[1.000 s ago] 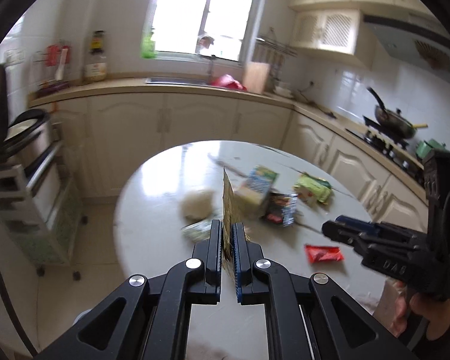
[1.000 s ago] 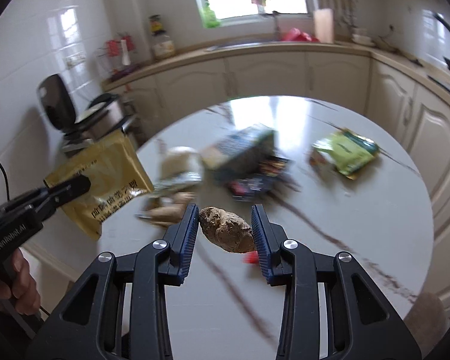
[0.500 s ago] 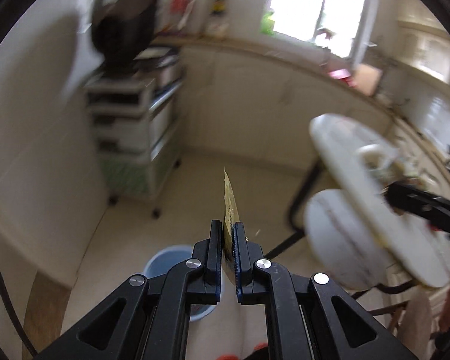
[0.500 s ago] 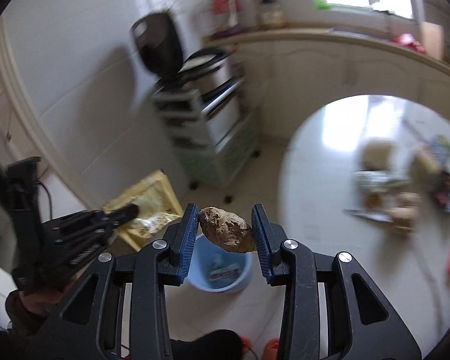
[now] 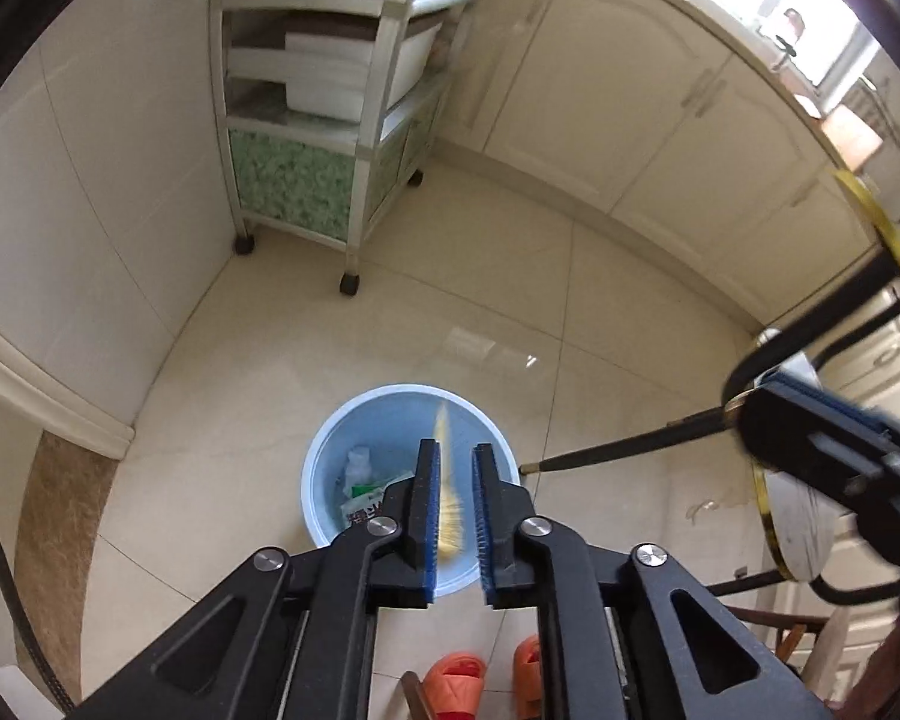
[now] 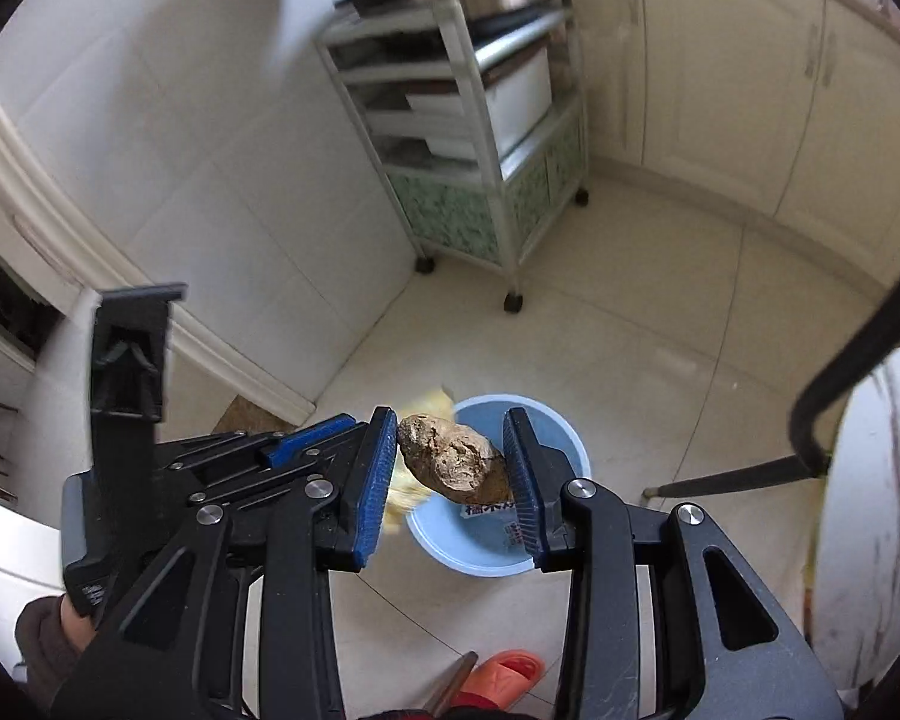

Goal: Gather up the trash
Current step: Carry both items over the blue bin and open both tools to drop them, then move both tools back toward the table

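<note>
Trash bin (image 5: 330, 468), pale blue and round, stands on the cream tiled floor (image 5: 570, 300) right under both my tools, with white and green printed wrappers (image 5: 360, 489) lying in its bottom. From my left wrist view, the left tool (image 5: 455, 513) hangs over the bin's mouth, its jaws opening, blue pads apart. The yellow packet (image 5: 447, 480), seen edge-on and motion-blurred, sits in the gap between them; I cannot tell whether either pad touches it. In my right wrist view, the right tool (image 6: 450, 468) is clamped on a brown lump (image 6: 450, 462), knobbly, dull and roughly potato-shaped, lying crosswise between the pads above the bin's near rim. A white wheeled shelf cart (image 5: 330, 90) stands against the wall beyond the bin, well apart. An orange slipper (image 6: 504, 681) shows at the bottom edge.
</note>
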Motion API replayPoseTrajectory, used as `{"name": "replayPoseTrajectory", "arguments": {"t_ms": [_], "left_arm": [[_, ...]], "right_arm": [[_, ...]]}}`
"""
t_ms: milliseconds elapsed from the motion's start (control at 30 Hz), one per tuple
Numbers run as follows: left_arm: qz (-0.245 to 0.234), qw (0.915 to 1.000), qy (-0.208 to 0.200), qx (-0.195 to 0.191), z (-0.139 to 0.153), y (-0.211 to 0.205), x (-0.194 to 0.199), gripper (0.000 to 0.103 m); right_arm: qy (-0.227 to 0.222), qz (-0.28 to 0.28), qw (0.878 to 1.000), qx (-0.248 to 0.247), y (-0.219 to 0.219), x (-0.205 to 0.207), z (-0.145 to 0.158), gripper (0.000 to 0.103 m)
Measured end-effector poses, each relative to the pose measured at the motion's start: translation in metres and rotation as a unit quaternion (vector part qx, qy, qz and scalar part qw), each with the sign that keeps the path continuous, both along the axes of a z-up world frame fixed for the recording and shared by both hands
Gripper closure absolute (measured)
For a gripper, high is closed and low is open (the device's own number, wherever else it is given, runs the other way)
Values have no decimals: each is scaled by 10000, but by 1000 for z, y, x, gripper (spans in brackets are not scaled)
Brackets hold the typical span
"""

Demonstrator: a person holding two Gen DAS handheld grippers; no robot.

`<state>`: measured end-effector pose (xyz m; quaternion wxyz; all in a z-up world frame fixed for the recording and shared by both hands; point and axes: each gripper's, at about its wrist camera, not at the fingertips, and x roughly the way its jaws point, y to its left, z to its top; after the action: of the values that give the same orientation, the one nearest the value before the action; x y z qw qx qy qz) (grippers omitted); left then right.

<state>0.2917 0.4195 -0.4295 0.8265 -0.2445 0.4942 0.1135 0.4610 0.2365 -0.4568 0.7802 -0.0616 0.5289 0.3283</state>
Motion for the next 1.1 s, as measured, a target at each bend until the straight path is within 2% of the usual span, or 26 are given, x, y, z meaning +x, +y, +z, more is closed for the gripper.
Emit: {"name": "replayPoseTrajectory", "arguments": {"t_ms": [100, 233, 267, 333, 400, 500, 567, 633, 733, 833, 933, 1100], "left_arm": [[211, 9996, 180, -111, -3, 9, 10, 78], [392, 9987, 314, -80, -3, 13, 18, 73], [415, 9987, 304, -65, -2, 14, 20, 73], [508, 9984, 254, 23, 6, 14, 16, 73], [556, 9983, 113, 137, 23, 8, 11, 73], [587, 9977, -168, 280, 52, -7, -10, 73], [531, 9968, -431, 411, 76, -20, -18, 72], [393, 9951, -730, 536, 104, -36, -28, 70], [144, 9897, -1227, 729, 141, -63, -39, 54], [-53, 9790, -1758, 1030, 180, -96, -51, 45], [-407, 9688, -2173, 1119, 210, -136, -62, 38], [-1055, 9490, -2672, 1302, 251, -208, -75, 17]], "right_arm": [[216, 5, 9998, -36, 8, 9, -25, 68], [433, 15, 9990, -75, 14, 16, -42, 66], [453, -5, 9989, -91, 14, 16, -42, 63], [334, -49, 9994, -98, 11, 13, -36, 47], [150, -82, 9998, -69, 10, 10, -24, 39], [-260, -68, 9996, -40, 6, 1, 7, 39], [-650, -110, 9978, -23, -2, -12, 35, 35], [-1028, -215, 9944, 59, -16, -28, 68, 27], [-1576, -439, 9861, 271, -48, -54, 116, 21], [-2160, -772, 9728, 315, -87, -82, 161, 7], [-2647, -1161, 9570, 236, -131, -109, 198, 6], [-3007, -1785, 9367, 183, -200, -138, 235, 1]]}}
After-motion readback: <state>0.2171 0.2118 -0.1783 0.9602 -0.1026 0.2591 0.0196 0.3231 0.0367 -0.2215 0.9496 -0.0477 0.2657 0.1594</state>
